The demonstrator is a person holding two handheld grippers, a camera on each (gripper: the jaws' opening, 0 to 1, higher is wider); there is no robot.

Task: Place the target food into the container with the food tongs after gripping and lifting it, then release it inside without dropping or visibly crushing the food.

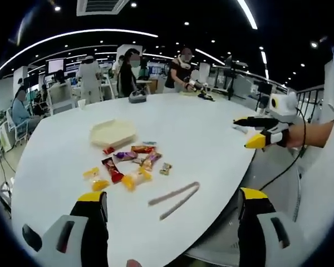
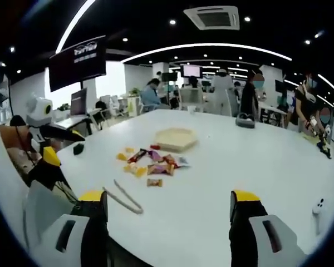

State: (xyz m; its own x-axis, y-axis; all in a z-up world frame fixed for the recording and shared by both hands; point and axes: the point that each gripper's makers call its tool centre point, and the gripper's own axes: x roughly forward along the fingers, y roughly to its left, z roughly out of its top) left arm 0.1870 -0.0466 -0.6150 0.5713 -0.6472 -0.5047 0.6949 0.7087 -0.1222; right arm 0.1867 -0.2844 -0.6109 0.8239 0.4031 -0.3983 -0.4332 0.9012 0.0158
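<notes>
In the left gripper view the left gripper [image 1: 172, 203] stands with its yellow-tipped jaws spread wide and nothing between them, poised over the near edge of a large white table [image 1: 211, 139]. Just beyond the jaws lie the food tongs [image 1: 175, 200], flat on the tabletop and untouched. Past the tongs is a loose scatter of wrapped snacks [image 1: 128, 167], red, purple, yellow and orange packets lying close together; any print on the wrappers is too small to read. Behind the snacks, a little apart from them, sits the container [image 1: 112, 132], a shallow pale tray. At the right of this view the right gripper [image 1: 256, 130] comes in near the table's edge, its jaws apart. In the right gripper view the right gripper [image 2: 167, 203] likewise holds its jaws wide open and empty, with the tongs [image 2: 124, 199] ahead to the left, the snacks [image 2: 150, 162] farther on and the container [image 2: 175, 138] behind them. The left gripper [image 2: 53, 146] shows at the left. A dark hanging sign [image 2: 78, 61] bears white lettering that is too blurred to read. People [image 1: 128, 72] stand at the far side.
</notes>
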